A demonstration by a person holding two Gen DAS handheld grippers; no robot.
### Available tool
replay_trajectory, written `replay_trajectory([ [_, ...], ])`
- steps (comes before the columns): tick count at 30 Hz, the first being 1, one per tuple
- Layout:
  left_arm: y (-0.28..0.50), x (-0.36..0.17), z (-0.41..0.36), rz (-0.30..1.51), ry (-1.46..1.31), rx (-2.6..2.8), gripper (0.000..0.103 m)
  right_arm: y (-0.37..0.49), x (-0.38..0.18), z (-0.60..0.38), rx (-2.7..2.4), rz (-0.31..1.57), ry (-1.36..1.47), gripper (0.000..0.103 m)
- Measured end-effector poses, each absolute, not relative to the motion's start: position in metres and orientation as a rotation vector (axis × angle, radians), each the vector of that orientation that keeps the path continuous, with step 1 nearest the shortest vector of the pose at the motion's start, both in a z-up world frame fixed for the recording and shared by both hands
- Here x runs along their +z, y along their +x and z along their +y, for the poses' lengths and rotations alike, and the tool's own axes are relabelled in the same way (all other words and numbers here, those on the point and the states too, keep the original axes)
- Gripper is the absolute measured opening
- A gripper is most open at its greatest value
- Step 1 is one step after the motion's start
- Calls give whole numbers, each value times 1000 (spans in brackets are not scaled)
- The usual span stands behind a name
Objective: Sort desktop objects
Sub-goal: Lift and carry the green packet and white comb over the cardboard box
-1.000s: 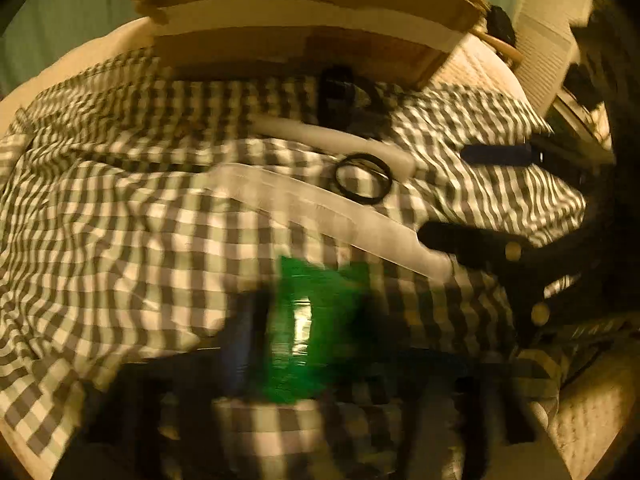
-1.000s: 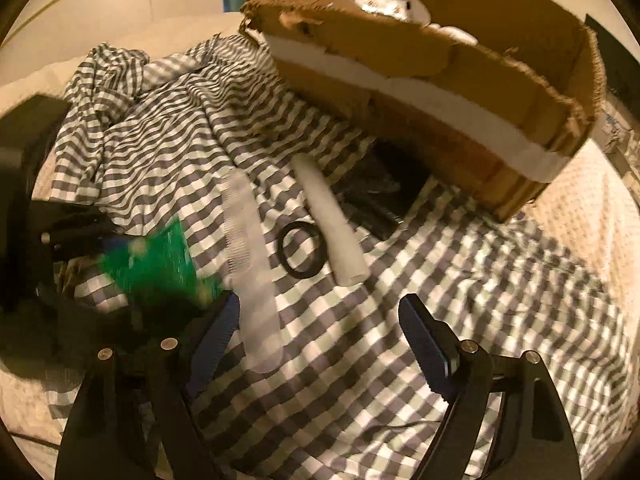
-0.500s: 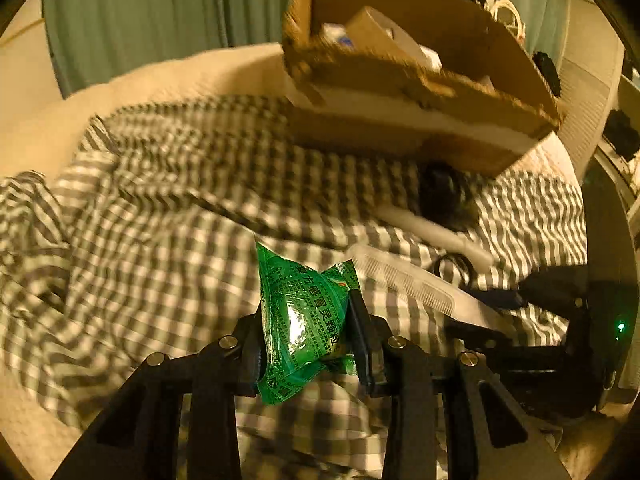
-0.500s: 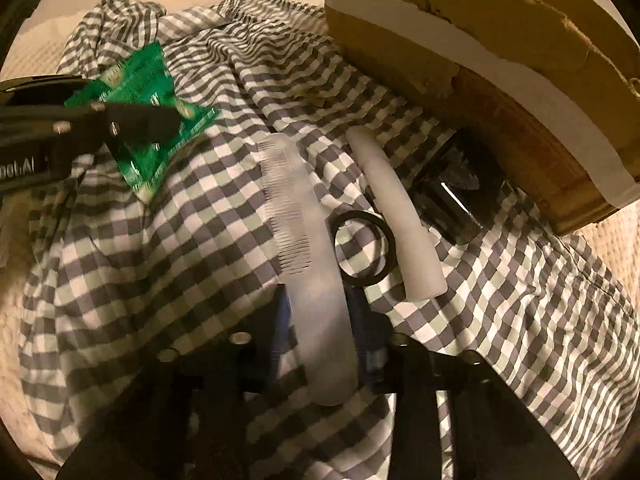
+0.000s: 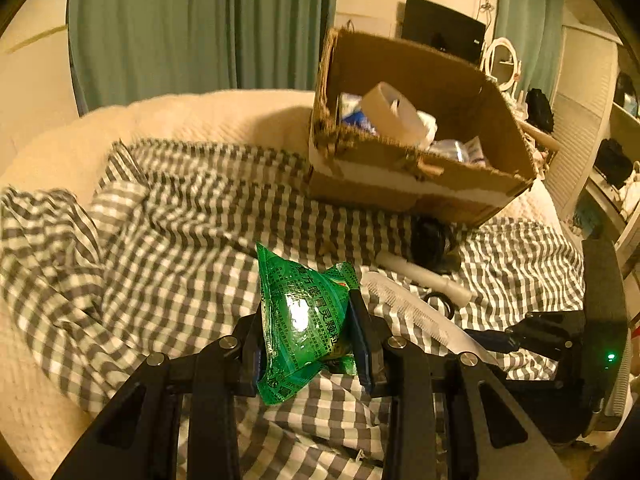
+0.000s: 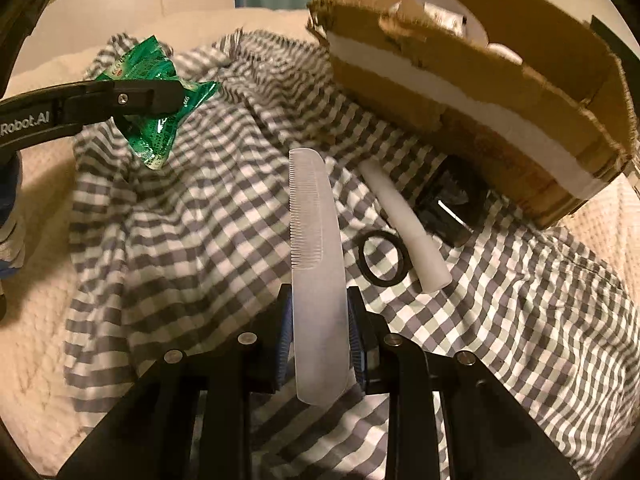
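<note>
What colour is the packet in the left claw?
Green, with a shiny spot. The packet shows best in the left wrist view.

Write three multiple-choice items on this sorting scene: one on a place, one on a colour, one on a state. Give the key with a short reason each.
1. Where does the black ring lie?
A. Inside the cardboard box
B. On the checked cloth, between the comb and the white tube
C. In the left gripper

2. What colour is the packet held by the left gripper?
A. Green
B. Red
C. Blue

3. What is the state of the right gripper?
A. Open, holding nothing
B. Shut on the black ring
C. Shut on the comb

Key:
1 B: the ring rests on the checked cloth, with the comb on one side and the white tube on the other, outside the cardboard box.
2 A: the wrapper is bright green in both views.
3 C: both fingers press the comb's plain end.
</note>
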State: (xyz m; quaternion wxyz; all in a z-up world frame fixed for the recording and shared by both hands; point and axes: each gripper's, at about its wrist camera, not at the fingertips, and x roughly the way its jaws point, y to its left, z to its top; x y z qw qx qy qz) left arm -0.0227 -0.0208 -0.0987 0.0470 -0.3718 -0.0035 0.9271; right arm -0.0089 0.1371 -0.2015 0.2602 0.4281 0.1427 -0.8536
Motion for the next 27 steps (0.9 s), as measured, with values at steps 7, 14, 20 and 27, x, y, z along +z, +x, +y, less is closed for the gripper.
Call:
replay_trajectory([
  [7, -14, -79, -30, -17, -1053, 2868, 35, 6, -173, 141, -2406, 251, 1058, 25],
  [14, -13, -70, -38, -59, -1022, 2880, 35, 8, -148, 137, -2475, 176, 968, 25],
  [20, -16, -66, -45, -84, -1010, 2898, 35, 0, -131, 130, -2496, 143, 905, 25],
  [27, -31, -62, -44, -109, -1013, 2925, 35, -16, -113, 137, -2523, 60, 805, 25],
])
